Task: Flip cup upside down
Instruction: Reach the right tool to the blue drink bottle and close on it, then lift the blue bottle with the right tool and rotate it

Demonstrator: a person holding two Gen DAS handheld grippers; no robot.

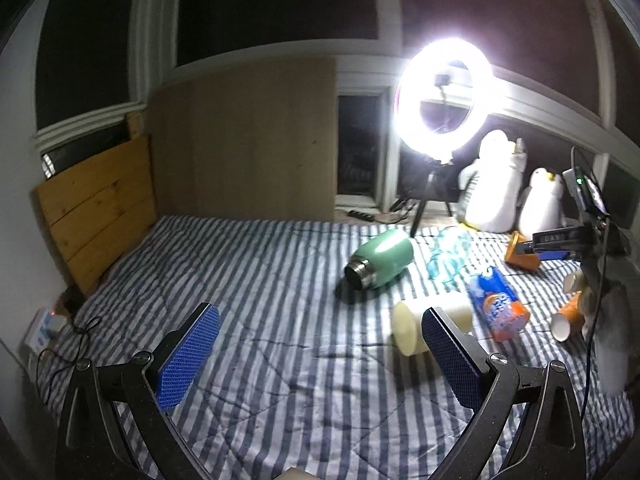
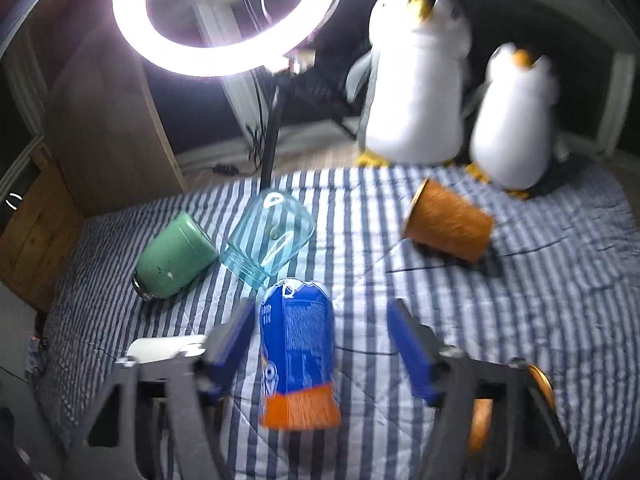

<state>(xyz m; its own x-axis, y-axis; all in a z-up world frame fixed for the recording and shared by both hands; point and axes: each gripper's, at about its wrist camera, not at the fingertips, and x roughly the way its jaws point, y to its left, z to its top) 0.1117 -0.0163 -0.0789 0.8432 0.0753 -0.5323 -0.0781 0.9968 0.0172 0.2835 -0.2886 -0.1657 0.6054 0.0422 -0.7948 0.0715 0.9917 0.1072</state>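
Observation:
Several cups lie on their sides on the striped bedspread [image 2: 520, 280]. A blue and orange printed cup [image 2: 296, 356] rests between the fingers of my right gripper [image 2: 320, 304], which is open; the left pad [image 2: 236, 340] is close to the cup's side, and the blur hides whether it touches. An orange paper cup [image 2: 448, 224] lies further back. In the left wrist view my left gripper [image 1: 322, 310] is open and holds nothing, with a cream cup [image 1: 432, 322] just behind its right finger [image 1: 452, 356] and the printed cup [image 1: 498, 304] beyond that.
A green metal tumbler [image 1: 380, 262] and a clear glass jar [image 1: 448, 256] lie mid-bed. More orange cups [image 1: 568, 316] sit at the right. Two plush penguins [image 2: 416, 80] and a lit ring light [image 2: 224, 12] on a tripod stand at the far edge. A wooden headboard [image 1: 96, 208] is at the left.

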